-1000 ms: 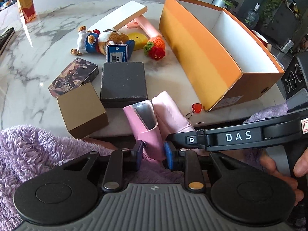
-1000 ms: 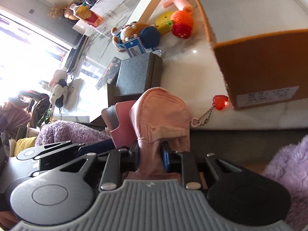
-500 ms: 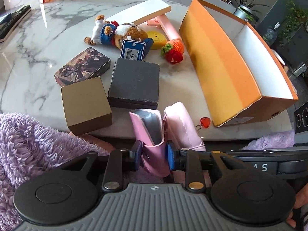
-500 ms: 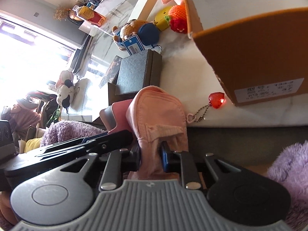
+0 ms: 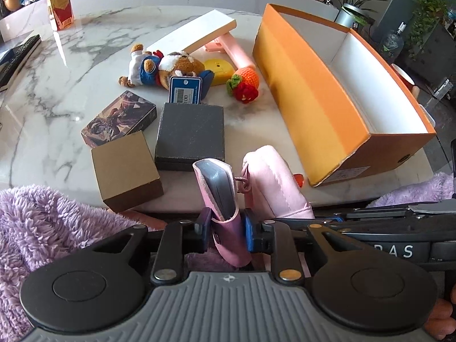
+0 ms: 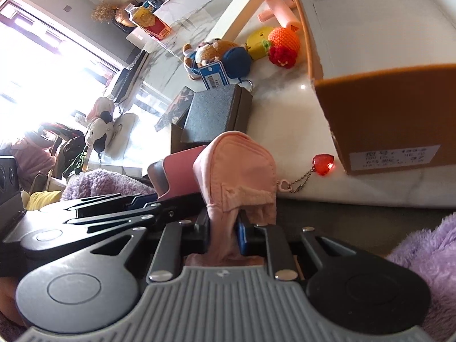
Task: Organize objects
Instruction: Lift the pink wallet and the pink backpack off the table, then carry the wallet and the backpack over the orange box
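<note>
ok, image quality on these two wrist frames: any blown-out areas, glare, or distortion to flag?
Right wrist view: the window at left is blown out to white and washes out what is near it; a small glint sits on the marble table. Left wrist view: even exposure, mild reflections on the marble, and the straight orange box bows outward from fisheye distortion. Both views are sharp, no motion blur.

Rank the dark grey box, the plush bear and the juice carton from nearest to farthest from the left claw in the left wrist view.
From the left claw:
1. Dark grey box, just ahead on the marble table.
2. Plush bear, mid-table, behind that box.
3. Juice carton, far left corner.
</note>
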The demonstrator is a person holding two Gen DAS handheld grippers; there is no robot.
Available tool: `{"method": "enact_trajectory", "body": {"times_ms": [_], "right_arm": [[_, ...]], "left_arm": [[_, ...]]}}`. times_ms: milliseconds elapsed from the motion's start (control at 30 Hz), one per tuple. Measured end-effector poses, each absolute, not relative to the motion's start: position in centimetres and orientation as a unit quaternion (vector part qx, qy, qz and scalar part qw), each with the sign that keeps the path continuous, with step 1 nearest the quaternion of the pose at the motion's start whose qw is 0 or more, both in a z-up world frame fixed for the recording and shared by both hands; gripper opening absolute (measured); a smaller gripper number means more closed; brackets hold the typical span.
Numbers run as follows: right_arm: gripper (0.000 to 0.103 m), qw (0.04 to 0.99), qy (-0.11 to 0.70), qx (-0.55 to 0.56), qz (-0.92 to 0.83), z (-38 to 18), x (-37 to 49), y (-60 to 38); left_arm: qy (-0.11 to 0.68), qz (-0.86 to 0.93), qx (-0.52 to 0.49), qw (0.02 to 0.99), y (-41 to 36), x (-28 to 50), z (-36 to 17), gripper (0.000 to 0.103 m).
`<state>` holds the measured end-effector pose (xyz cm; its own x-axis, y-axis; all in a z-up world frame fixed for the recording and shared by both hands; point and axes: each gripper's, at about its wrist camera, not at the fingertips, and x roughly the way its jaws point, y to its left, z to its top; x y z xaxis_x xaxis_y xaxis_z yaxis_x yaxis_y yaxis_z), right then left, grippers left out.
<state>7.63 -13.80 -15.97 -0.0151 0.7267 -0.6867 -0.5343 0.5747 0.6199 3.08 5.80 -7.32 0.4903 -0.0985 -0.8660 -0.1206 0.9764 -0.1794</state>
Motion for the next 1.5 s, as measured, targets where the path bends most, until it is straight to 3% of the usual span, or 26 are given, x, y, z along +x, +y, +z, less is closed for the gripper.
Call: {"method": "enact_trajectory", "body": {"times_ms": [467, 733, 1033, 1500], "right_arm": [[0.019, 0.796, 0.376, 0.128, 0.458, -3.1, 7.7, -23.0], [0.019, 0.849, 0.330, 0.157, 0.381, -1.0, 13.3, -28.8], [0.019, 0.836, 0.402, 0.151, 0.340, -7.5, 20.4, -28.6], [0.019, 0.752, 0.513, 0.159, 0.383, -13.3, 20.1, -24.2]], "left_arm": [[0.402, -0.138, -0.127, 0.896, 1.8, 5.3, 4.6, 0.025], [0.408, -0.200, -0.100, 0.885, -4.4, 13.4, 5.4, 0.025], [0.498, -0.180, -0.013, 0.848, -9.4, 19.2, -1.4, 0.025], [0.604, -0.144, 0.083, 0.779, -7.4, 20.0, -5.0, 0.025]]}}
